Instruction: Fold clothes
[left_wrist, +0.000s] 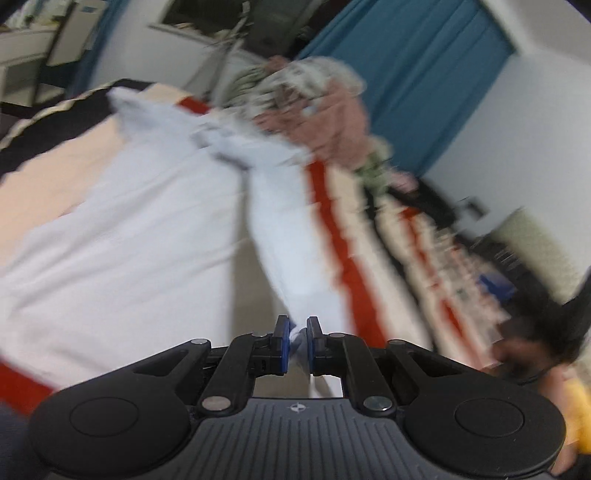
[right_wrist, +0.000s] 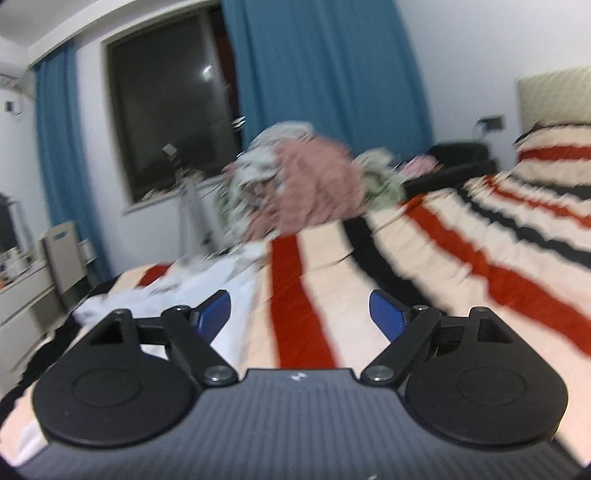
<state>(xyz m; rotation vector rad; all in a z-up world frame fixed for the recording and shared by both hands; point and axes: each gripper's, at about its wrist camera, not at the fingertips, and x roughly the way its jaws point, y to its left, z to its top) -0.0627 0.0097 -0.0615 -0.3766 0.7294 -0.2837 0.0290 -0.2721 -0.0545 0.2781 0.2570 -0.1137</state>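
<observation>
A white garment (left_wrist: 122, 229) lies spread on the striped bed cover (left_wrist: 351, 266). One of its sleeves (left_wrist: 291, 236) is pulled up into a taut strip toward the camera. My left gripper (left_wrist: 297, 338) is shut on the end of that sleeve, with white cloth bunched between the blue pads. In the right wrist view my right gripper (right_wrist: 300, 314) is open above the bed cover (right_wrist: 306, 295) with nothing between its fingers. The white garment (right_wrist: 192, 288) lies under and beyond its left finger. Both views are motion-blurred.
A heap of pink and patterned clothes (right_wrist: 306, 184) sits at the far edge of the bed, in front of blue curtains (right_wrist: 325, 66) and a dark window (right_wrist: 170, 99). A white cabinet (right_wrist: 22, 295) stands left. A person's head (left_wrist: 546, 339) shows at the right edge.
</observation>
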